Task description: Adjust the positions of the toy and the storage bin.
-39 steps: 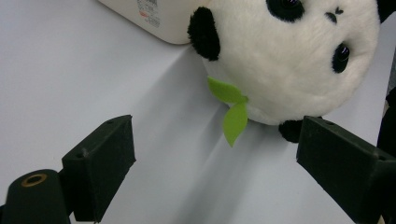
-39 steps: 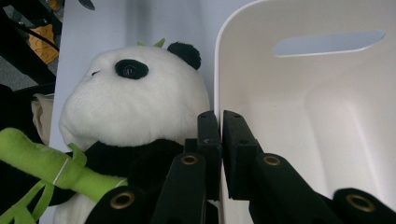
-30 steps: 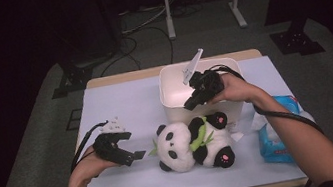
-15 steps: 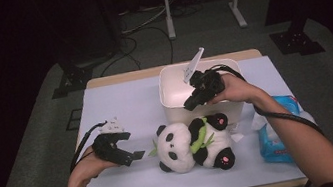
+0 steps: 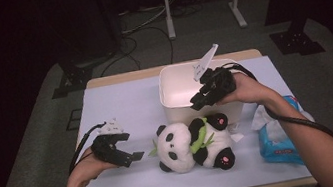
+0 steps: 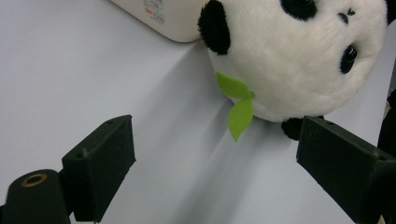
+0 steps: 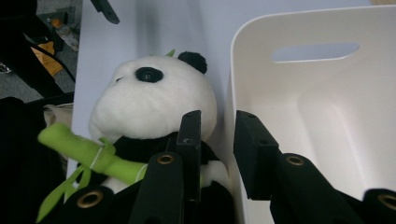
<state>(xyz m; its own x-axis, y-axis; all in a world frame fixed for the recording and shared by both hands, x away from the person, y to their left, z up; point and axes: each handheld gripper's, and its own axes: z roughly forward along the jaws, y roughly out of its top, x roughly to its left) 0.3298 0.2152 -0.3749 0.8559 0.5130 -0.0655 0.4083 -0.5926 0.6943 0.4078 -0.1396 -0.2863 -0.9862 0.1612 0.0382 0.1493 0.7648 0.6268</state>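
The panda plush lies on its back on the tabletop, just in front of the white bin, its feet touching or nearly touching the bin's near wall. The bin serves as the landmark here: it stands toward the far middle of the tabletop and, as far as the high view and the right gripper view show, its inside is bare. So the likely job, getting the panda into the bin, is not yet done; the toy has not been lifted.

The right gripper hangs over the bin's near rim, right above the panda's feet. Its jaws have just been opening and now stand a narrow gap apart, straddling the bin's wall in the right gripper view with nothing pinched between them.

The left gripper rests well to the left of the bin, just beside the panda's head. Its jaws stand wide apart and empty; in the left gripper view the panda's head and green leaf lie ahead of them, untouched.

A blue tissue pack sits to the right of the bin, near the tabletop's front edge.

What is left, by my reading: a grip on the plush, the lift, and the drop into the bin.
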